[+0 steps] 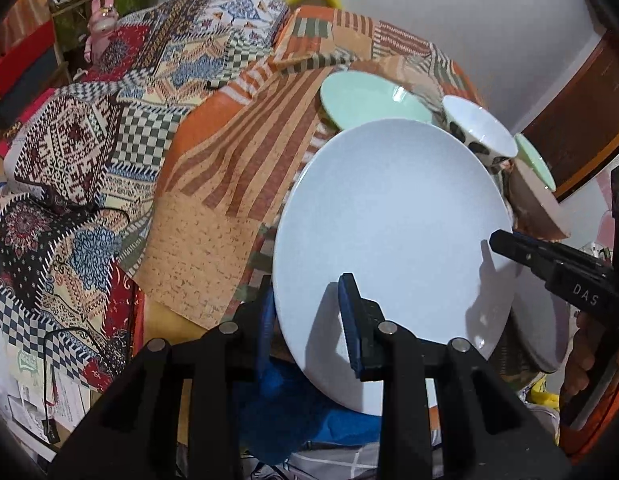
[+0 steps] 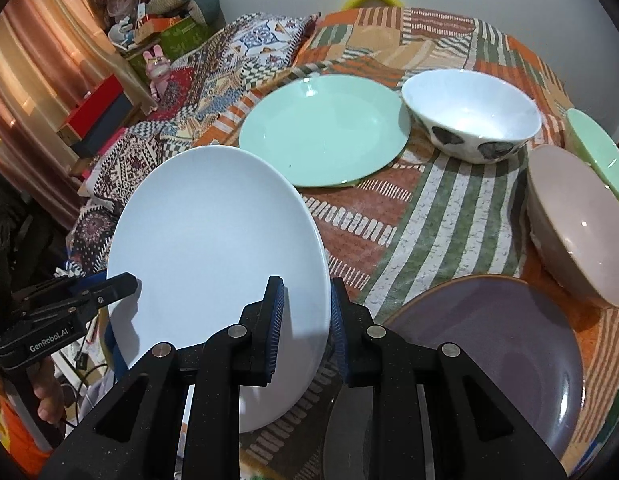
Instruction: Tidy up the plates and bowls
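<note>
1. Pale blue plate [image 2: 213, 240], the landmark, is held tilted above the patterned cloth [image 2: 421, 216]; left gripper [image 1: 307, 316] is clamped on its near rim, one pad above and one beneath.
2. Right gripper [image 2: 305, 320] is likewise clenched on the opposite rim of that plate.
3. Purple plate [image 2: 509, 332] lies flat just right of the blue plate (right wrist view).
4. Beyond it: mint plate [image 2: 325, 128], then white patterned bowl [image 2: 469, 120], pinkish bowl [image 2: 577, 224] and green bowl [image 2: 601, 148] to the right.
</note>
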{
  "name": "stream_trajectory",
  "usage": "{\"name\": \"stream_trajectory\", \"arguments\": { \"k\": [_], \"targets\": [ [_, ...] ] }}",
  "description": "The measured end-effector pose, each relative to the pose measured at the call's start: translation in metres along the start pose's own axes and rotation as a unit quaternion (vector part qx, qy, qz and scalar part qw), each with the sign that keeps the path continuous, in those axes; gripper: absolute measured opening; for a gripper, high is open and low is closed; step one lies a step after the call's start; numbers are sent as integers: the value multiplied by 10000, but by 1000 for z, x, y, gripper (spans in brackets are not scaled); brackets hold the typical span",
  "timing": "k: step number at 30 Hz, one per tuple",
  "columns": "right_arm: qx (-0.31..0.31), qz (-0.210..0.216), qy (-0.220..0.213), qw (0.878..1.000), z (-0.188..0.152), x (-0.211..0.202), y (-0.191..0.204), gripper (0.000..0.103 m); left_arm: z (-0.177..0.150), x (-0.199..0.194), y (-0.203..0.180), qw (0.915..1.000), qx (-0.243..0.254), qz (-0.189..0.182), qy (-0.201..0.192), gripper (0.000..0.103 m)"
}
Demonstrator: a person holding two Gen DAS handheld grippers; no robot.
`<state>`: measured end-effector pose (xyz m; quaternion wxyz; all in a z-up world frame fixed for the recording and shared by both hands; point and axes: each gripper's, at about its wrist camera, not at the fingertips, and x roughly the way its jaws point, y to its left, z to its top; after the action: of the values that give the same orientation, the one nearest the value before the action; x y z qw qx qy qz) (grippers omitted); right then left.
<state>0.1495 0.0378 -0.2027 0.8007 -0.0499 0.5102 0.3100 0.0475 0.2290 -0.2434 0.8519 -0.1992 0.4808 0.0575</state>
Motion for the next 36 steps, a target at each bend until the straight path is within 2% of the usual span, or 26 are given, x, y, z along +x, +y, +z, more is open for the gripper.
{"name": "stream_trajectory", "arguments": {
  "k": [9, 17, 27, 36],
  "targets": [
    [127, -9, -369, 9992, -2, -31, -7, 21, 9, -30, -26, 9990, 211, -76, -397, 31],
    [299, -47, -598, 9977, -11, -56, -22, 21, 11, -46, -57, 9974, 409, -185, -569, 31],
    [637, -92, -873, 9941, -32, -86, -55, 21, 6, -46, -101, 9958, 733, -281, -480, 31],
    [1003, -167, -842, 9912, -56, -97, -91, 21, -1, -33, -146, 9928, 1119, -308, -297, 31]
  ]
}}
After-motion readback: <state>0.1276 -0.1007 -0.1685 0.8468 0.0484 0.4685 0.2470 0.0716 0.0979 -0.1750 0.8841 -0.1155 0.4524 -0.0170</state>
